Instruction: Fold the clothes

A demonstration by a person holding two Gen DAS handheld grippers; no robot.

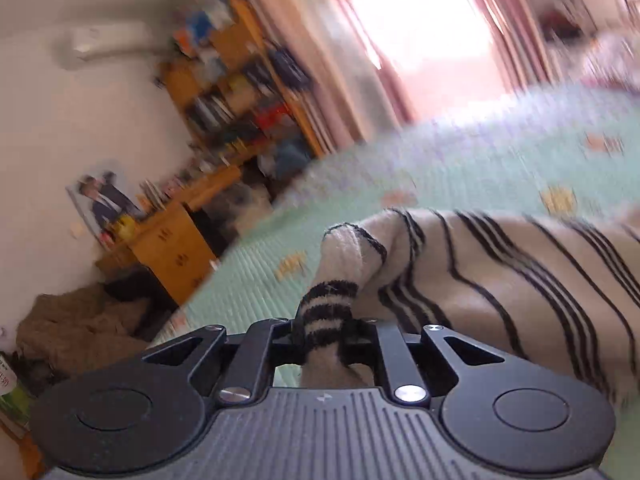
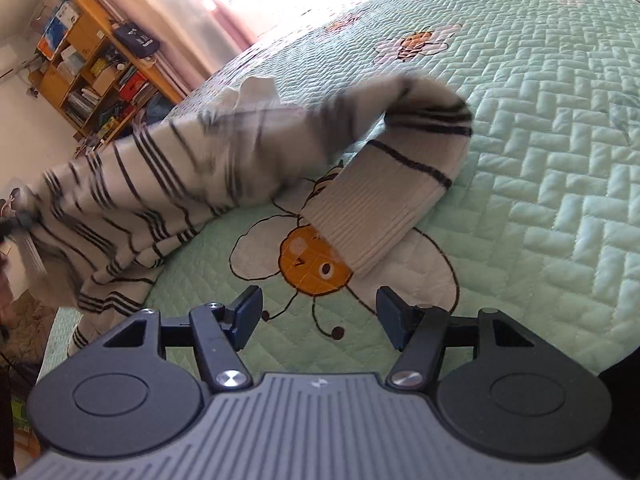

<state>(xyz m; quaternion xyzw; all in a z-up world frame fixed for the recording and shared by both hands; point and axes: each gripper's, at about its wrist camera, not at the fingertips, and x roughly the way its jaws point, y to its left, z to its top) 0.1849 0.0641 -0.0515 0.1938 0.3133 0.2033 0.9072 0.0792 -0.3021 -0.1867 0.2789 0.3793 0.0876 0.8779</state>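
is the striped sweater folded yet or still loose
Still loose: the striped sweater hangs bunched from the left gripper, its sleeve trailing on the bedspread.

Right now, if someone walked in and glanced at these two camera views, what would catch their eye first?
The cream sweater with black stripes, heaped at the near left of the bed, its ribbed-cuff sleeve flung across a big cartoon bee on the mint-green quilt. Next, the left gripper shut on a striped piece of that sweater, while the right gripper hovers open over the bee, holding nothing.
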